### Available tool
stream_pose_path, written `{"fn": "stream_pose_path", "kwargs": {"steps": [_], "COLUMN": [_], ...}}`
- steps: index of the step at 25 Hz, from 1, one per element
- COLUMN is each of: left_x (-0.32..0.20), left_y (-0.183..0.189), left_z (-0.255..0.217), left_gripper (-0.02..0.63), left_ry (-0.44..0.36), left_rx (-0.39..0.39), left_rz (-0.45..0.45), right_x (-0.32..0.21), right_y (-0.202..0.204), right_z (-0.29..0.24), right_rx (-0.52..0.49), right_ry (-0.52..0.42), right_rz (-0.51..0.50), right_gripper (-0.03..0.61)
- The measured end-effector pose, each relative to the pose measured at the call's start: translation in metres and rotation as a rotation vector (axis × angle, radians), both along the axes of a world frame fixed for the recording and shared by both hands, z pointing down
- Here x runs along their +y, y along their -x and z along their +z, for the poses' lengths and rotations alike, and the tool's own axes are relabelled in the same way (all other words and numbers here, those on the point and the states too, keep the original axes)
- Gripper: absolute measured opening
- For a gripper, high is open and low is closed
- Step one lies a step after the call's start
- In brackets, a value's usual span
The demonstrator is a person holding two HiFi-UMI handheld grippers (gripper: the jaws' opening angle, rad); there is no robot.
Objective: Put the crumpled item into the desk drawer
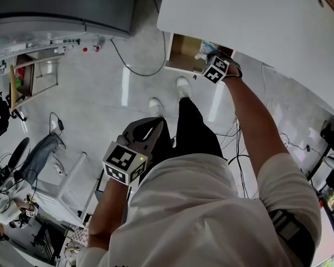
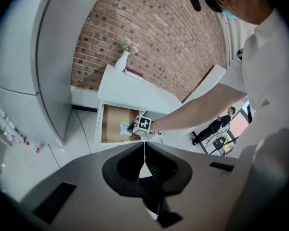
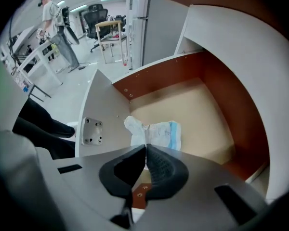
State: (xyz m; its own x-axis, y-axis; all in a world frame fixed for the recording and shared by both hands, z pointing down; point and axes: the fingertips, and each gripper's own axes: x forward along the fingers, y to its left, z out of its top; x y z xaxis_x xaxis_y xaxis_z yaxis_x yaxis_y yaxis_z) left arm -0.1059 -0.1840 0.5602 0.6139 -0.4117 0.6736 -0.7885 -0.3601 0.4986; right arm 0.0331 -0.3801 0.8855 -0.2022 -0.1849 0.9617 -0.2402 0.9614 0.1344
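In the head view a grey floor [image 1: 100, 93] strewn with cables runs under a white worktop [image 1: 256, 21], and a drawer [image 1: 181, 52] stands pulled out below the worktop's edge. The right gripper [image 1: 211, 63] reaches over the drawer's open front at arm's length. The crumpled item [image 1: 205, 49] shows as a pale scrap just beyond its tip, inside the drawer. The left gripper [image 1: 145, 135] hangs low beside the person's dark trouser leg, well apart from the drawer. In the left gripper view a brick wall [image 2: 154, 37] backs the worktop [image 2: 130, 93], which carries a white vase [image 2: 122, 60] with flowers. The left gripper [image 2: 144, 158] has its jaws pressed together with nothing between them. Far ahead of them lies the drawer [image 2: 113, 124] with the crumpled item [image 2: 125, 128] in it. In the right gripper view the jaws of the right gripper [image 3: 146, 153] are closed tip to tip, with nothing seen between them. The crumpled item [image 3: 154, 133], white with a blue band, lies on the pale floor of the drawer [image 3: 197, 109] just ahead of the jaw tips. Its long axis runs crosswise to the jaws, with a white crumpled point off to their left and the blue end to their right. Whether the tips touch its near edge cannot be told. An office with chairs and a standing person [image 3: 50, 18] shows beyond.
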Motion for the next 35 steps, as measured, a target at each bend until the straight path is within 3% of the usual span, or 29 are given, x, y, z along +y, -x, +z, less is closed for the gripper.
{"fn": "stream_pose_path", "kwargs": {"steps": [10,18,35], "left_x": [0.001,0.002,0.041], "left_y": [0.006,0.013,0.024], "left_z": [0.015,0.018,-0.041], "left_gripper": [0.025,0.025,0.025], "left_ry": [0.025,0.030,-0.091], "left_rx": [-0.017,-0.019,0.018], "left_rz": [-0.012,-0.008,0.099], "right_x": [0.001,-0.003,0.060], "right_y": [-0.001,0.003,0.007], "right_z": [0.034,0.032,-0.077], "right_rx": [0.075,0.065,-0.040], "right_ry": [0.052,0.071,0.001], "right_rz": [-0.025,-0.027,0.096], "right_gripper": [0.032,0.061,0.043]}}
